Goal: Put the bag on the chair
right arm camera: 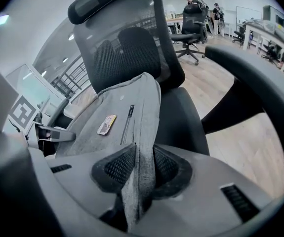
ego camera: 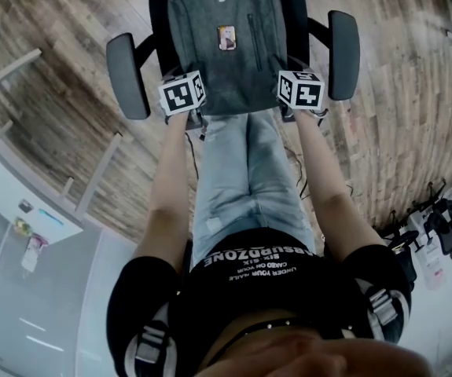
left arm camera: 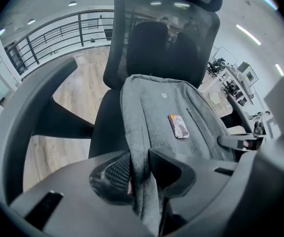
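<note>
**Bag gripped at both near corners over the chair**

Head view: a grey bag (ego camera: 218,45) is seen lying over the seat of a black chair (ego camera: 127,77), between its armrests, stretching away ahead of the fingers. The left gripper (ego camera: 192,115) and the right gripper (ego camera: 304,110) are held at its near edge, one at each corner. Left gripper view: the fingers (left arm camera: 113,174) are clenched on a fold of the bag's grey cloth. A small patch (left arm camera: 178,126) is seen on the bag just beyond them, with the backrest farther ahead. Right gripper view: the fingers (right arm camera: 118,168) are likewise clamped on a fold of the cloth. The bag runs up from them toward the backrest, and wooden floor (right arm camera: 240,132) is seen to their right.
</note>
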A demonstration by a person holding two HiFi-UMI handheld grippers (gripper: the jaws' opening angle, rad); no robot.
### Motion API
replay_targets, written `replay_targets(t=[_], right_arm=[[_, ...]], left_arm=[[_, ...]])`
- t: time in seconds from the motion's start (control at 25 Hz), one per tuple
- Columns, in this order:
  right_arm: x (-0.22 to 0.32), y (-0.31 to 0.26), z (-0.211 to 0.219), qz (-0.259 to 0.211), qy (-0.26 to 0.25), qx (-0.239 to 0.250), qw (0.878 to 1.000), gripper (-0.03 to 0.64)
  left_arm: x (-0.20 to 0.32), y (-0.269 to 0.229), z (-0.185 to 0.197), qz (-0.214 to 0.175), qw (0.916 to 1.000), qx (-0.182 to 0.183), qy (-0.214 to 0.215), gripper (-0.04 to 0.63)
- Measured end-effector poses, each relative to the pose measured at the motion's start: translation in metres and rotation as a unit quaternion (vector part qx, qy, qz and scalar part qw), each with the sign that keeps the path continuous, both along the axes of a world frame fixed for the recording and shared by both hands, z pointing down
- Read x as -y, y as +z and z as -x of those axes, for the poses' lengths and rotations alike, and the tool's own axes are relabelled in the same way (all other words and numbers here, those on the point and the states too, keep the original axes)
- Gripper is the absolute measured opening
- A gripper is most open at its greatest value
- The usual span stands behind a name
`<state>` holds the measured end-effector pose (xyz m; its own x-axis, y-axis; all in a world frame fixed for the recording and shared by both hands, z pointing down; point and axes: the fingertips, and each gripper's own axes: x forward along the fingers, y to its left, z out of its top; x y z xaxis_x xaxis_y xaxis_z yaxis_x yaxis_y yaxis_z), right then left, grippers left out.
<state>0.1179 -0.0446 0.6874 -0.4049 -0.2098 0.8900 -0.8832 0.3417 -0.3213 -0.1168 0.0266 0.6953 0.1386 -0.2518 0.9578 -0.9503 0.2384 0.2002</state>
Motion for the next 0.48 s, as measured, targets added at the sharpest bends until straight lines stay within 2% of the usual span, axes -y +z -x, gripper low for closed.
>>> replay_targets(t=[0.2,0.48], right_arm=[[0.005,0.005,-0.002,0.002,-0.003,-0.014,1.0,0.103],[0.007,0.024,-0.005,0.01,-0.01,-0.068,0.998,0.119]], left_arm=[[0.003,0.006,0.0,0.001,0.9998,0.015,0.01,0.104],[0.005,0.022,0.009,0.016,0.9994,0.026,0.019,0.123]])
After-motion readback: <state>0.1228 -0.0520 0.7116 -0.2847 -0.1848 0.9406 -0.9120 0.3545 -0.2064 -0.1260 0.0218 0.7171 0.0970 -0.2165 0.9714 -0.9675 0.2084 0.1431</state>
